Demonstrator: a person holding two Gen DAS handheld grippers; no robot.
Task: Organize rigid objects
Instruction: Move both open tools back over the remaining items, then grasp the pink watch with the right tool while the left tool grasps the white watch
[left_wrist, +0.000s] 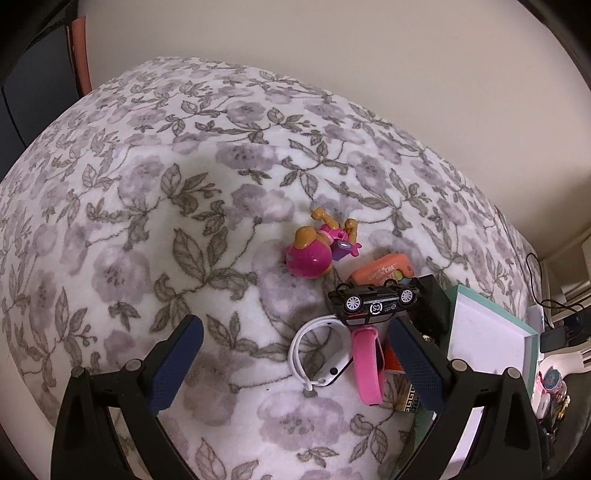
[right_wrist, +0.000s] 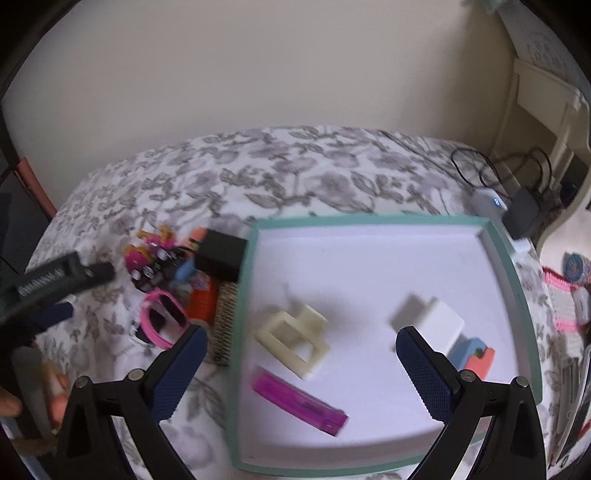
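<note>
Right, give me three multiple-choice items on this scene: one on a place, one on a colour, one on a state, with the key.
1. Where does the cream hair claw lie?
A. Inside the tray
B. On the floral blanket
C. Held in a gripper

2. What colour is the toy car?
A. Black
B. Yellow
C. Green

3. What state is the left gripper in?
A. Shut on the pink band
B. Shut on nothing
C. Open, holding nothing

Key: 1 A, it sits on the tray's white floor; 2 A, its body is black with white wheels; 3 C, its fingers stand wide apart with nothing between them held.
</note>
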